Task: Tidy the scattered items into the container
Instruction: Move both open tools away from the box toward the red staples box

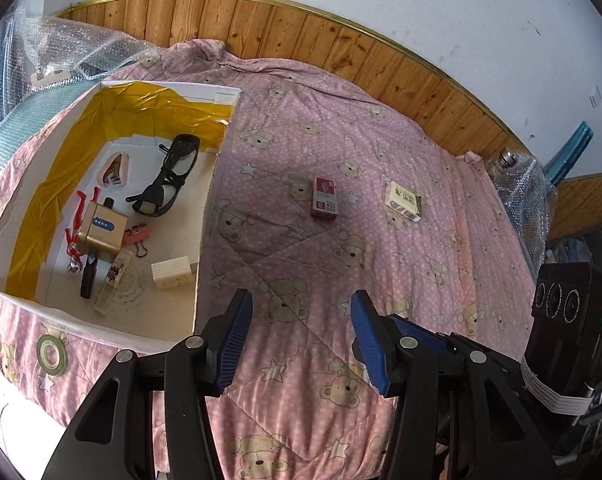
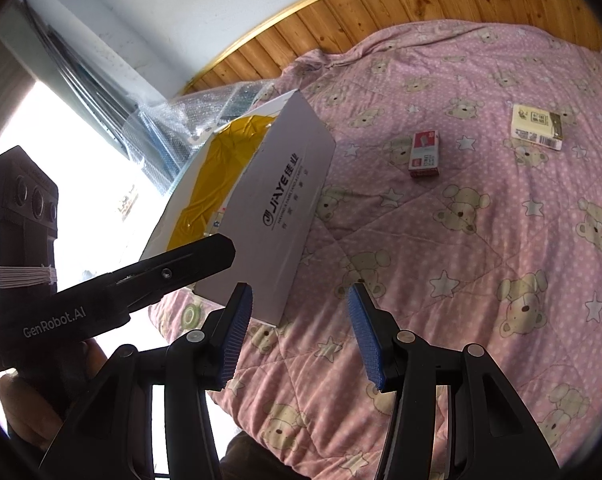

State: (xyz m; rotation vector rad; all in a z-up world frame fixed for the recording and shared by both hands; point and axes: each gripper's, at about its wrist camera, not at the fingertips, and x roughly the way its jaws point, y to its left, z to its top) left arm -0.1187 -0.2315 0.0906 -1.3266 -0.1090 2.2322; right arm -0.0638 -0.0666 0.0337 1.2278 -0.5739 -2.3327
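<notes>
Both the left gripper (image 1: 297, 336) and right gripper (image 2: 299, 336) gape wide, ribbed blue pads empty, over quilted pink bedding (image 1: 301, 248); ahead lie a red box (image 1: 324, 199) and a cream box (image 1: 404, 201), with the white cardboard container (image 1: 211, 216) to the left.

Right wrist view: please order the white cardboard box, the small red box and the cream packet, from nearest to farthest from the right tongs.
1. White cardboard box, ahead on the left.
2. Small red box, ahead on the pink quilt.
3. Cream packet, far right.
</notes>
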